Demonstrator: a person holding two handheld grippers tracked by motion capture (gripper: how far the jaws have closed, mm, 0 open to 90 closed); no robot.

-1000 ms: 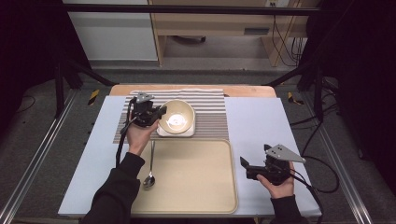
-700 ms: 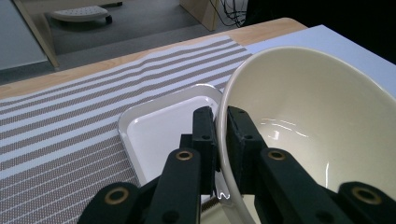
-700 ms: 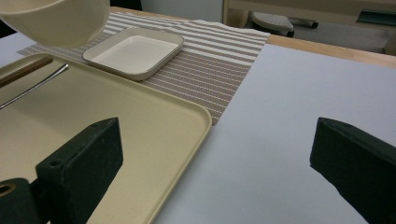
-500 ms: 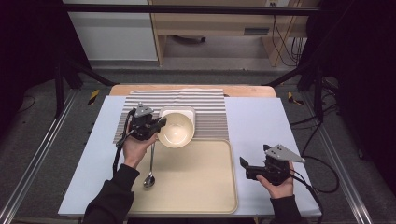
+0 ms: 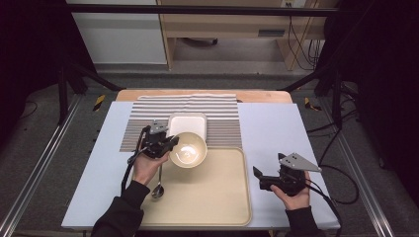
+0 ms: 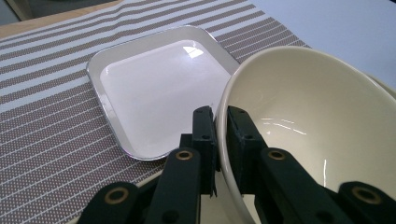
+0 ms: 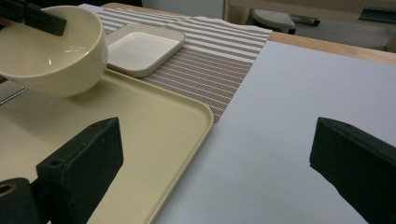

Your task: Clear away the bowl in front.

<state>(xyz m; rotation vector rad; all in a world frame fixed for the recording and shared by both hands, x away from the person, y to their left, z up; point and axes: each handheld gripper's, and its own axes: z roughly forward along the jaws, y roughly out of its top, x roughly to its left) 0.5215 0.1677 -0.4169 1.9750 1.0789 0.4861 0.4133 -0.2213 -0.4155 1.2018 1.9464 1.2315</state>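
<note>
A cream bowl (image 5: 188, 149) (image 6: 317, 130) (image 7: 51, 51) hangs tilted over the far edge of the beige tray (image 5: 217, 197) (image 7: 140, 135). My left gripper (image 5: 168, 143) (image 6: 219, 135) is shut on its rim, one jaw inside and one outside. Just behind the bowl, a white square plate (image 5: 187, 122) (image 6: 159, 93) (image 7: 142, 46) lies bare on the striped mat (image 5: 222, 116) (image 6: 42, 121) (image 7: 219, 51). On the tray's left side lies a metal spoon (image 5: 158, 190). My right gripper (image 5: 258, 178) (image 7: 215, 168) stands open, low beside the tray's right edge, with nothing between its jaws.
A pale blue sheet (image 5: 276, 128) (image 7: 289, 121) covers the table around the tray and mat. The table's wooden far edge (image 5: 257, 95) shows behind the mat. Black frame rails and cables run along both sides.
My left gripper has lifted the bowl off the white square plate and carried it toward me, over the tray's far edge. The right gripper has stayed put.
</note>
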